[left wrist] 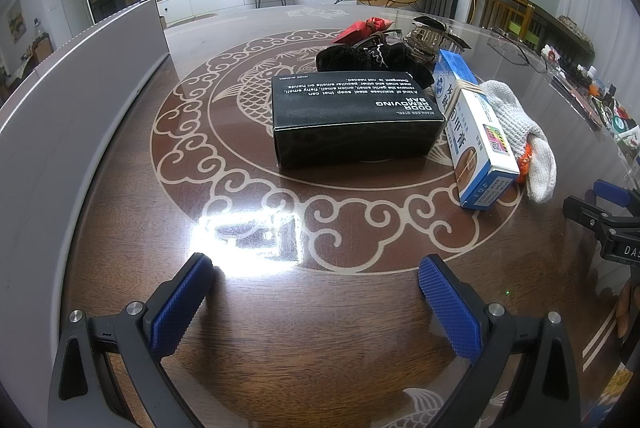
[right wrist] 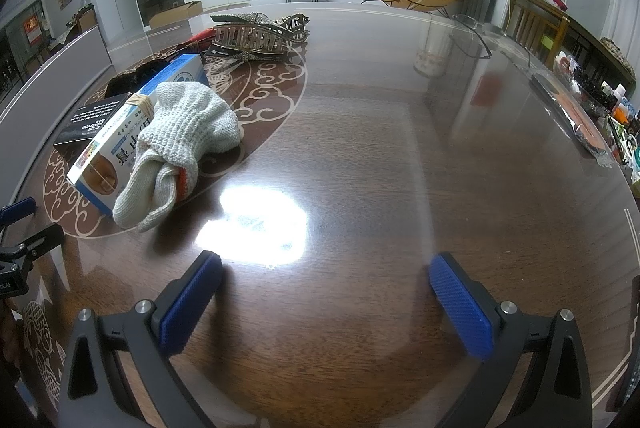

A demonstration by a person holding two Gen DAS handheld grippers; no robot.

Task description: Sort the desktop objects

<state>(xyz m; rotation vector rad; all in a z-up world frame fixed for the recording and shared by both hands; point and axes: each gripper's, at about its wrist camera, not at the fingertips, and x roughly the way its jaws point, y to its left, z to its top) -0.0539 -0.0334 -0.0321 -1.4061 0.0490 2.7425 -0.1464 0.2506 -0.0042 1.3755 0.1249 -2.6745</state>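
I am holding the left hand-held gripper (left wrist: 314, 278) and right hand-held gripper (right wrist: 326, 274) wide open, empty, above the desk (right wrist: 380, 156). Left view alone is showing the black box (left wrist: 352, 120) fully; blue box (right wrist: 120, 144) and glove (right wrist: 180, 132) are touching.

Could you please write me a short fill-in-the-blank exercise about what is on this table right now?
1. Both the left gripper and the right gripper have their jaws ____.
2. The knitted glove leans against the ____ box.
3. A rubber band is wrapped around the ____ box.
4. The black box lies on the ____.

Missing words: open; blue; blue; table
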